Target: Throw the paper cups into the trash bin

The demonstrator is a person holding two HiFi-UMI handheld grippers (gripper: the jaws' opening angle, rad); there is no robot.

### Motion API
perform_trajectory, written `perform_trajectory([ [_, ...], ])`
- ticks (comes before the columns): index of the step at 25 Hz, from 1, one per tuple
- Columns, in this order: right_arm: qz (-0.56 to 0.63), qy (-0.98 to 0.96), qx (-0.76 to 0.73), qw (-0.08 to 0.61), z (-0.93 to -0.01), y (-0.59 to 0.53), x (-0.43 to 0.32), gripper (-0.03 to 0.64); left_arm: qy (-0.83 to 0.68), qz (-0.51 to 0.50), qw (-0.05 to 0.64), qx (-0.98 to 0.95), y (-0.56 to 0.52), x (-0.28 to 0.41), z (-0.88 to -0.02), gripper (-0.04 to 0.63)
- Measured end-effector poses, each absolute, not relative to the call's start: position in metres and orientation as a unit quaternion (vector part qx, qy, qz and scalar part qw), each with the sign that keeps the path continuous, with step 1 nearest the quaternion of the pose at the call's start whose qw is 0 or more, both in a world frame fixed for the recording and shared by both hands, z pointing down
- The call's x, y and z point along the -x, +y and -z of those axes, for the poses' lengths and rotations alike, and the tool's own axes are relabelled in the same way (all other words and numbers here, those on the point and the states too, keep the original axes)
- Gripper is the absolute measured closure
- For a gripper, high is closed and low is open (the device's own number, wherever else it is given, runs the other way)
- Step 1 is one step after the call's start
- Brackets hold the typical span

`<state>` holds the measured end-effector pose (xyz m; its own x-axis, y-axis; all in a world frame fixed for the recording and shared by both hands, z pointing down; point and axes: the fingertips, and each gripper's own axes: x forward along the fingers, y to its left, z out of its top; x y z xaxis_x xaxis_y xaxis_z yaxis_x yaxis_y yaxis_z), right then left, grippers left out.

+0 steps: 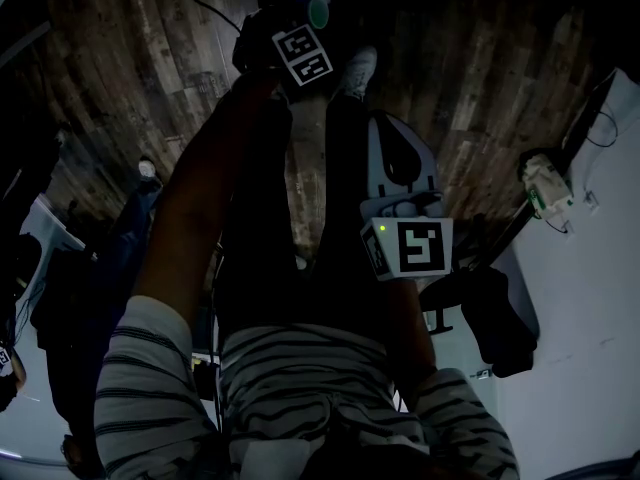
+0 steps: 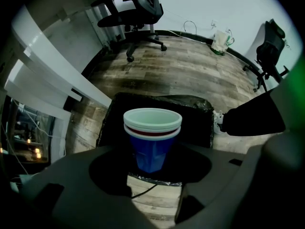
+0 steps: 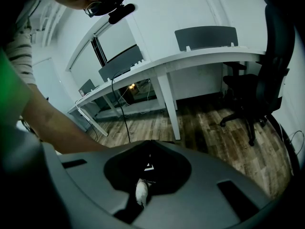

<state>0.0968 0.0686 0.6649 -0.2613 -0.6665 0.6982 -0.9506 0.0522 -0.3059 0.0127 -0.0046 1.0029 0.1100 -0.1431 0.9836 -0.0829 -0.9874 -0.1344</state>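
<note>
Left tool (image 2: 155, 171) stretched forward, jaws clamping stacked cups (image 2: 152, 130) — right tool (image 3: 148, 156) nearer, jaws together.

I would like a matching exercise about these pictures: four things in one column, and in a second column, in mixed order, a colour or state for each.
Column one:
1. outer paper cup
2. trash bin
3. right gripper
4. desk

Column two:
A. jaws together
B. white
C. blue
D. black lining

Pairs: 1-C, 2-D, 3-A, 4-B
</note>
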Motion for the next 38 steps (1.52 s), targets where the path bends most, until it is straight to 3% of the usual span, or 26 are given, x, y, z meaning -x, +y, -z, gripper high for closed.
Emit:
perform_trajectory([
  [26,-0.373,-0.694,-0.591,0.171,-0.661,0.062,-0.107,0.598,0.126,0.655,-0.008,0.745,-0.011,-0.013,-0.992,0.331],
  [38,-0.361,-0.702,-0.585,0.186,-0.639,0.055,-0.11,0.598,0.159,0.643,-0.039,0.748,-0.017,-0.014,-0.953,0.379],
])
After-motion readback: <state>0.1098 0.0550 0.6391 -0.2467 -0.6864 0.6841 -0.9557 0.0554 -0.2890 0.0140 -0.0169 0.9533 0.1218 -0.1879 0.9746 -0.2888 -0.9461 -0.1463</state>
